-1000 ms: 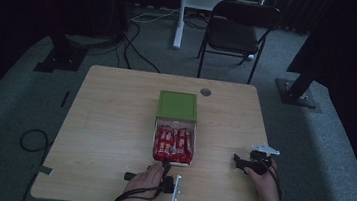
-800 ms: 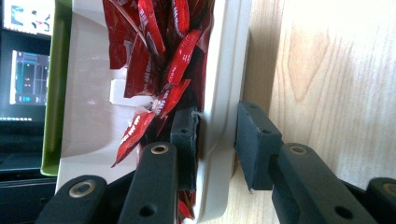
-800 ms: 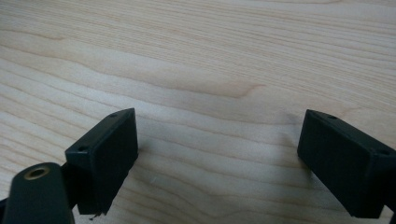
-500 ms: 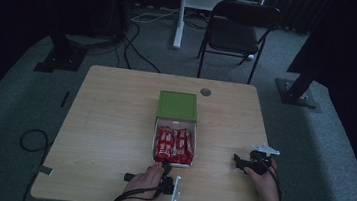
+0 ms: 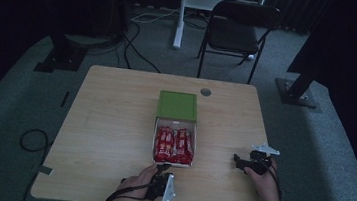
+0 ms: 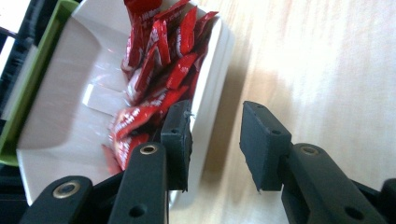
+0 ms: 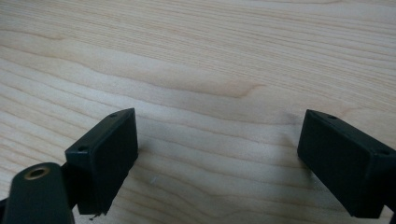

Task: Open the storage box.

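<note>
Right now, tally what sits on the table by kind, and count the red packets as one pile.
White box: 1
Green lid: 1
Packet pile: 1
Hand-held gripper: 2 (left, jaws have just been opening, with the box wall between them; right)
Total: 5

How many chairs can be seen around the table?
1. A black folding chair stands on the floor beyond the far edge of the table, a little to the right of its middle. Others may be hidden in the dark surroundings.
</note>
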Demonstrator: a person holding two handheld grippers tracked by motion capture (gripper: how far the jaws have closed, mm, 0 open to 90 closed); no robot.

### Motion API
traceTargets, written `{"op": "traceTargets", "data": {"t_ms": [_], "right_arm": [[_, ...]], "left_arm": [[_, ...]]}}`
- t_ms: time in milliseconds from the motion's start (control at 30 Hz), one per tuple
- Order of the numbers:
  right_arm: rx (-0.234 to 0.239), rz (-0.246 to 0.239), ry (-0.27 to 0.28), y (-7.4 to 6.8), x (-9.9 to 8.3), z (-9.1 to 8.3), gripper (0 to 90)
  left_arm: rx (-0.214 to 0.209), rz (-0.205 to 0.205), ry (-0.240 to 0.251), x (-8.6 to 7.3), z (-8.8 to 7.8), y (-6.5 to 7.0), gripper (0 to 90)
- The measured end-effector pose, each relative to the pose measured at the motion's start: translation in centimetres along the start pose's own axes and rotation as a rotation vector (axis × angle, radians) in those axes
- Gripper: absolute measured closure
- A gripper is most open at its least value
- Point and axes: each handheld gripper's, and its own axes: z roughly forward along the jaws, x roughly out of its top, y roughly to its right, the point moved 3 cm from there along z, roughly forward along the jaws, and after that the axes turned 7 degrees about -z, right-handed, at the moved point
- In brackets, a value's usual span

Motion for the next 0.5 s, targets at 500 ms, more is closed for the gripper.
{"op": "traceTargets", "data": {"t_ms": [500], "right_arm": [[0.000, -0.001, 0.000, 0.0, 0.0, 0.0, 11.8]], "left_arm": [[-0.095, -0.209, 0.038, -3.5, -1.4, -2.0, 64.5]]}}
